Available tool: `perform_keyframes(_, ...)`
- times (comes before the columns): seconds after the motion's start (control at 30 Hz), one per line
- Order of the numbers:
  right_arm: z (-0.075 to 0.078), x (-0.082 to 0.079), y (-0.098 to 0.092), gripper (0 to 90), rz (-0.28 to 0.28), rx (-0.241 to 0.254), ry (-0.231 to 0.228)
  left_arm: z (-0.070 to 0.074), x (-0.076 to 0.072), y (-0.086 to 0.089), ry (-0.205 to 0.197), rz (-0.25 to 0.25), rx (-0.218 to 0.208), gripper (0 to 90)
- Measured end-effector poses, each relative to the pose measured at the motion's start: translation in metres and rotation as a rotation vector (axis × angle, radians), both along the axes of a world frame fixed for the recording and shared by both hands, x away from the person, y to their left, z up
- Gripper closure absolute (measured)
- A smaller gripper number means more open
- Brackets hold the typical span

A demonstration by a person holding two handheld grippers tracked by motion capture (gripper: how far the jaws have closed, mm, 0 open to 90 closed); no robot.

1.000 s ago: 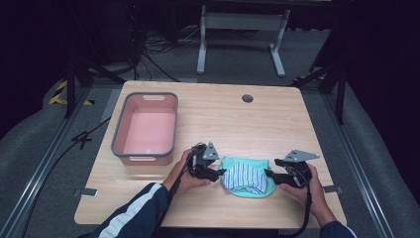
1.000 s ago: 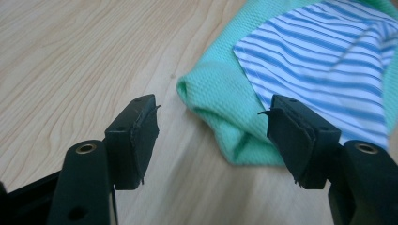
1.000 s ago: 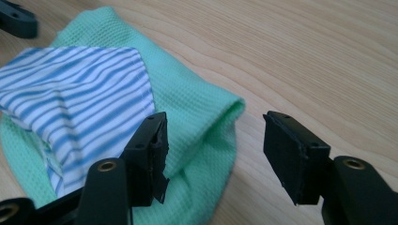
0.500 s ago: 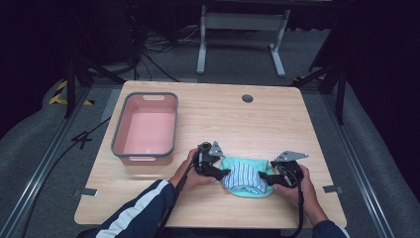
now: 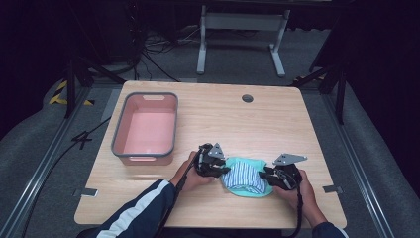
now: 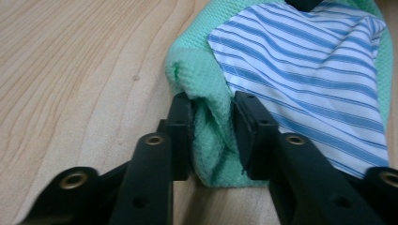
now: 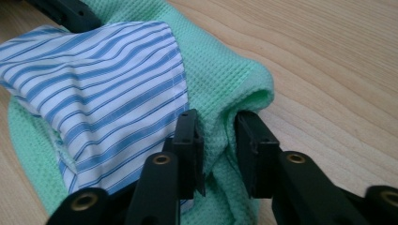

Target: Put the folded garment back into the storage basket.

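Note:
A mint-green waffle cloth [image 5: 236, 162] lies on the wooden table near its front edge, with a blue-and-white striped cloth [image 5: 245, 175] on top of it. My left gripper [image 5: 221, 169] is at the cloths' left end. In the left gripper view its jaws are shut on a pinched fold of the green cloth [image 6: 212, 136], beside the striped cloth [image 6: 309, 79]. My right gripper [image 5: 267, 174] is at the right end. Its jaws pinch a raised fold of the green cloth [image 7: 220, 133], with the striped cloth [image 7: 103, 89] just to the left.
A pink tub with a grey rim [image 5: 145, 126] stands empty at the table's left, apart from the cloths. A round cable hole [image 5: 247, 98] sits near the far edge. The table's front edge is close below both hands.
Both grippers have moved inward toward the cloth pile, the right one farther. Each now grips an end of the green cloth.

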State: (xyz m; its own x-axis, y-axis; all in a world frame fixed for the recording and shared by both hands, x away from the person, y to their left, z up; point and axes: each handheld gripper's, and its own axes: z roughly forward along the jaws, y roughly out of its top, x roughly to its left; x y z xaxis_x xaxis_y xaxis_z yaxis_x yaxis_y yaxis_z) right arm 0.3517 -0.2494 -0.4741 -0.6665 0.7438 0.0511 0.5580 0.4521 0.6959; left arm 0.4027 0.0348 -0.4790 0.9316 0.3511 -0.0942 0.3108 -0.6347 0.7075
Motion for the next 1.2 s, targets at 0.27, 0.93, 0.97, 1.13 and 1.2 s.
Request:
perform_keyframes(0.27, 0.001, -0.003, 0.002, 80.3, -0.010, -0.015, -0.017, 0.003, -0.003, -0.002, -0.011, -0.007, 0.022, 81.8)
perform_keyframes(0.93, 0.022, -0.009, 0.003, 81.7, -0.024, 0.057, -0.049, 0.031, -0.009, 0.007, -0.055, -0.006, 0.017, 82.9)
perform_keyframes(0.97, 0.023, -0.009, 0.004, 81.7, -0.027, 0.057, -0.051, 0.033, -0.009, 0.008, -0.059, -0.004, 0.017, 82.9)
perform_keyframes(1.13, 0.033, -0.008, 0.009, 81.8, -0.022, 0.071, -0.080, 0.042, -0.009, 0.013, -0.083, 0.010, 0.015, 82.9)
perform_keyframes(1.2, 0.037, -0.008, 0.011, 81.8, -0.017, 0.066, -0.095, 0.046, -0.008, 0.016, -0.092, 0.017, 0.009, 83.0)
